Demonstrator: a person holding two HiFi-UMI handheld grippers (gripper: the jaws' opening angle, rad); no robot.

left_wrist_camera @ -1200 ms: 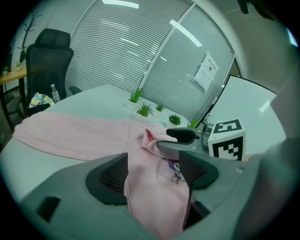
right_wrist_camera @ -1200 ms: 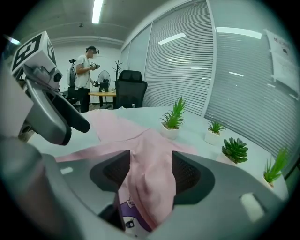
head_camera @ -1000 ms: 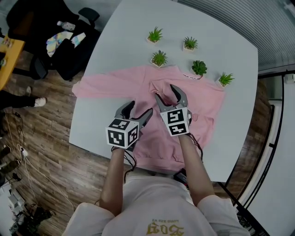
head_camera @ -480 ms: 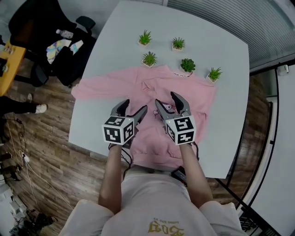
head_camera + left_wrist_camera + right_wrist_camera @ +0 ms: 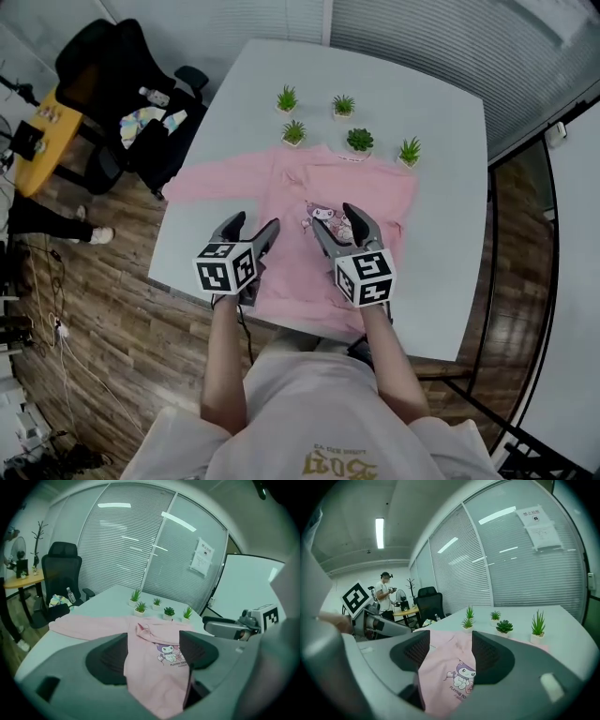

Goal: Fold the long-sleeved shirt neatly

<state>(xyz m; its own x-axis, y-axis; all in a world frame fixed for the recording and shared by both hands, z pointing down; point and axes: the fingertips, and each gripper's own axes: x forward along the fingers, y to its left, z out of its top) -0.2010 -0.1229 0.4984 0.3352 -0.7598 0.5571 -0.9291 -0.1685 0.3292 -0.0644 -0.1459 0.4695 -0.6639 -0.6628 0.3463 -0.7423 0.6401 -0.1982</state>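
Holding the left gripper over the near left part of the table, jaws spread wide and clasping nothing. Holding the right gripper just beside it on the right, likewise gaping with nothing between its jaws, aiming toward the printed cartoon figure on the chest.

Looking down past both onto the pink long-sleeved shirt, lying flat and face up beneath them. Lying with the hem toward the near table edge and the collar toward the far side, so running the body axis near to far. Reaching the near edge with the hem, perhaps drooping over it; hard to tell which. Stretching one sleeve straight out to the left as far as the left table edge, so running the longest line left to right. Showing, in the left gripper view, a folded flap resting on the chest close to the collar.

Leaving a bare strip of table to the right of the shirt.

Crowding the shoulder line from the far side with five small potted plants, three near the collar and two farther back. Leaving a wide bare stretch of table behind them.

Bordering, past the left table edge, on wooden floor carrying a black office chair and a yellow side table.
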